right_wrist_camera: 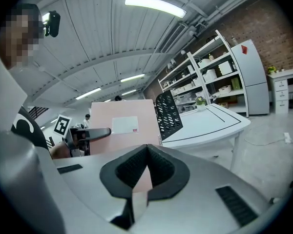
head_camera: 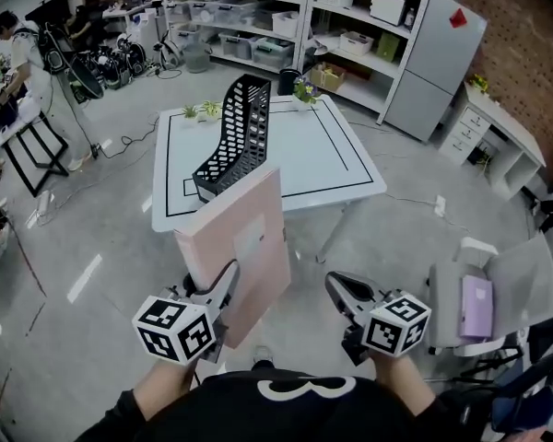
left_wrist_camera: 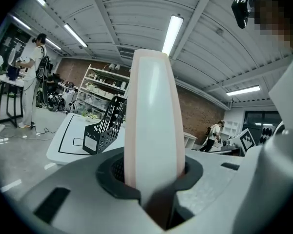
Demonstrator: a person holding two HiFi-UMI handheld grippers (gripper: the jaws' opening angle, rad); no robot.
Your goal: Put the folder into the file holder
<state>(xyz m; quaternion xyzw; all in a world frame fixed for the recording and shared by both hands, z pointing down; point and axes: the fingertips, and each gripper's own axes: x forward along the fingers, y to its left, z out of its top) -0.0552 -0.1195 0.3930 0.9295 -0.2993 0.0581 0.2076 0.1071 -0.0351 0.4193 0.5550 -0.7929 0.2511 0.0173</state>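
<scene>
One step in hand: the folder (head_camera: 249, 247) is being held upright at lower centre, clear of the white table (head_camera: 350, 168).
Left gripper (head_camera: 229, 274): its jaws are being kept clamped on the folder's lower edge, at lower left.
File holder (head_camera: 235, 136): it is being left empty at upper centre, on the table, well apart from the folder.
Right gripper (head_camera: 336, 284): its jaws are being held together on nothing, at lower right.
Remaining, as judged: the folder is yet to be brought to the holder and slid into it.
Counts: one folder, one file holder, one table and two grippers are being shown.
</scene>
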